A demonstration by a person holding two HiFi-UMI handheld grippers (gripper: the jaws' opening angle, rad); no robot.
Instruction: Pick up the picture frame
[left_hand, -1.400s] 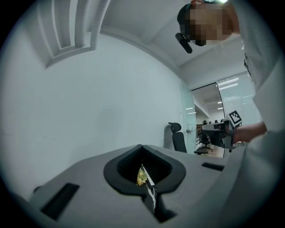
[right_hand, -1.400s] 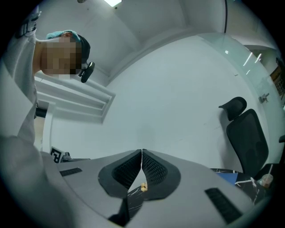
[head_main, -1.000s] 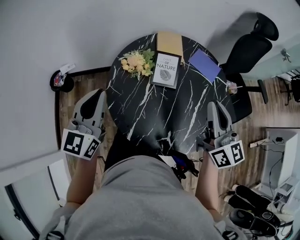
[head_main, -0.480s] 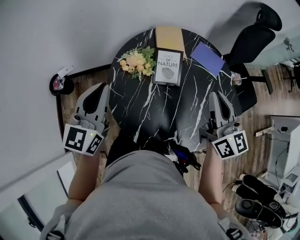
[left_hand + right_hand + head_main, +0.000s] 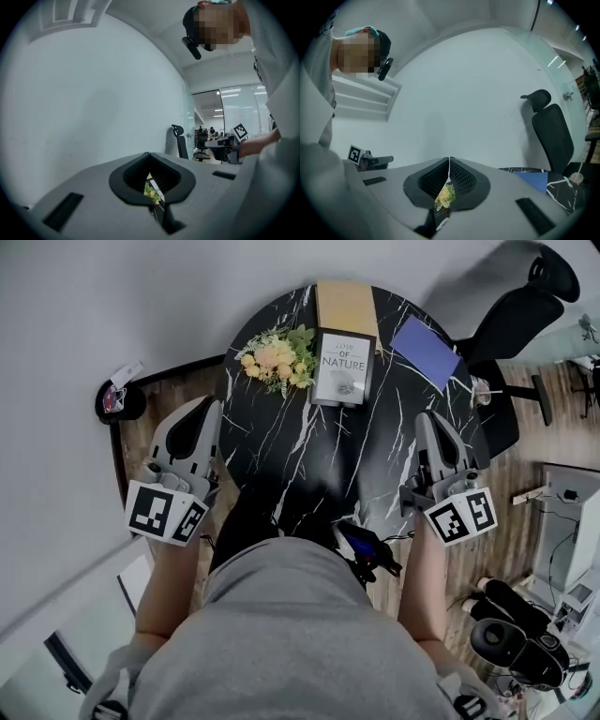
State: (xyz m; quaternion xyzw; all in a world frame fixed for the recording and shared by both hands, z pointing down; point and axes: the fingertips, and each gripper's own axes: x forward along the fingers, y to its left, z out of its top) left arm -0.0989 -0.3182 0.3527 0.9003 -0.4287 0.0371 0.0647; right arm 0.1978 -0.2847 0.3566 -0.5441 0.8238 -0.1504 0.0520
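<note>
The picture frame [image 5: 342, 367], dark-edged with a white print, stands at the far side of the round black marble table [image 5: 309, 456]. Yellow flowers [image 5: 277, 357] lie just left of it. My left gripper [image 5: 204, 407] hangs off the table's left edge, shut and empty, well short of the frame. My right gripper [image 5: 428, 418] is over the table's right edge, also shut on nothing. In the left gripper view the closed jaws [image 5: 149, 154] leave a small gap showing the flowers [image 5: 151, 192]. The right gripper view's jaws [image 5: 449, 159] show the flowers [image 5: 446, 196] too.
A tan book [image 5: 345, 306] lies behind the frame and a blue notebook [image 5: 427, 351] to its right. A black office chair [image 5: 511, 329] stands at the far right. A cup [image 5: 481, 395] sits by the table's right edge. Shoes [image 5: 511, 643] are on the wooden floor.
Both grippers have edged forward and slightly down along the table's sides, toward the frame. Their jaws have stayed shut. Frame and flowers have not moved on the table.
</note>
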